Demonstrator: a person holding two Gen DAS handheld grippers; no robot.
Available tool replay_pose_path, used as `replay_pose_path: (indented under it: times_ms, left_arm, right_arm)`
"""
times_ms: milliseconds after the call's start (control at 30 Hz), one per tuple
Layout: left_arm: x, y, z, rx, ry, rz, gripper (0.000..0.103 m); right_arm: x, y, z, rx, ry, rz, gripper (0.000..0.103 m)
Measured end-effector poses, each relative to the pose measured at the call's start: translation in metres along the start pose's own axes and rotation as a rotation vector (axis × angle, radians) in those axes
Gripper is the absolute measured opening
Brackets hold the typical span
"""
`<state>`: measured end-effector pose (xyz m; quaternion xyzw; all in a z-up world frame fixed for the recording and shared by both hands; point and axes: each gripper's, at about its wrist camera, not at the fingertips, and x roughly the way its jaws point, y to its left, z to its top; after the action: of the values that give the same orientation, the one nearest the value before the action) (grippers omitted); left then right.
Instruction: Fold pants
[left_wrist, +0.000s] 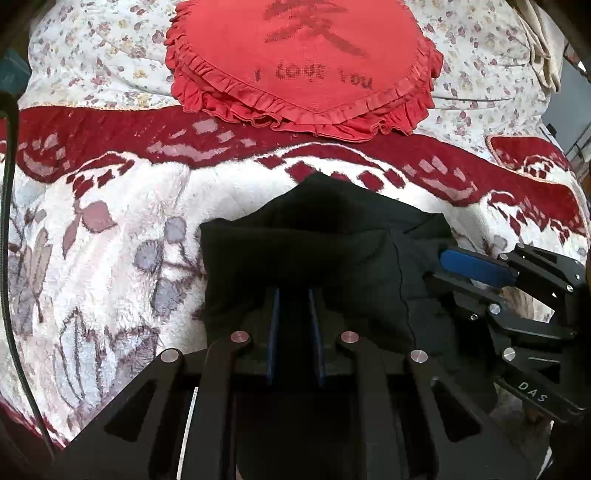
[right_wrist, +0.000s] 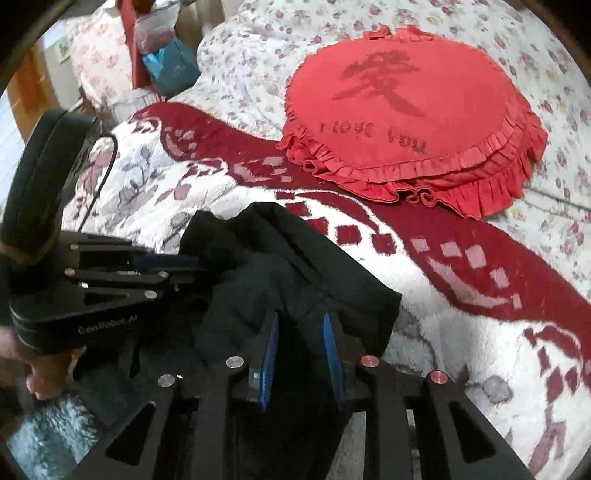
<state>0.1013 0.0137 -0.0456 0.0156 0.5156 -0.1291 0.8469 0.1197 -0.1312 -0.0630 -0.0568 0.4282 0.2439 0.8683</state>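
Gripping the black pants (left_wrist: 314, 236), bunched on the fleece blanket (left_wrist: 110, 229) below the red cushion (left_wrist: 303, 62), with left gripper (left_wrist: 293, 295) and right gripper (right_wrist: 301, 321) both clamped on cloth, seemingly for a fold.

Both grippers are built of black linkage bars joined by silver round-headed pins. Blue pads (right_wrist: 269, 354) line the fingers. "DAS" is printed on the right gripper (left_wrist: 476, 273), "GenRobot.AI" on the left gripper (right_wrist: 184, 271).

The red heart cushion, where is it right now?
The red heart cushion lies at the far side of the bed in both views, beyond the black pants, overlapping the red-and-white blanket.
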Motion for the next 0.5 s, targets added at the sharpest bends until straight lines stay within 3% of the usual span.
replay_pose_path:
  times_ms: [200, 500]
  left_arm:
    - [0.0002, -0.002, 0.0011, -0.014, -0.001, -0.004, 0.014]
    - [0.0007, -0.0015, 0.0015, -0.012, -0.004, -0.004, 0.015]
  right_arm:
    - [0.0011, -0.008, -0.0033, 0.048, -0.038, 0.049, 0.025]
    - [0.0014, -0.0048, 0.003, 0.023, 0.005, 0.009, 0.025]
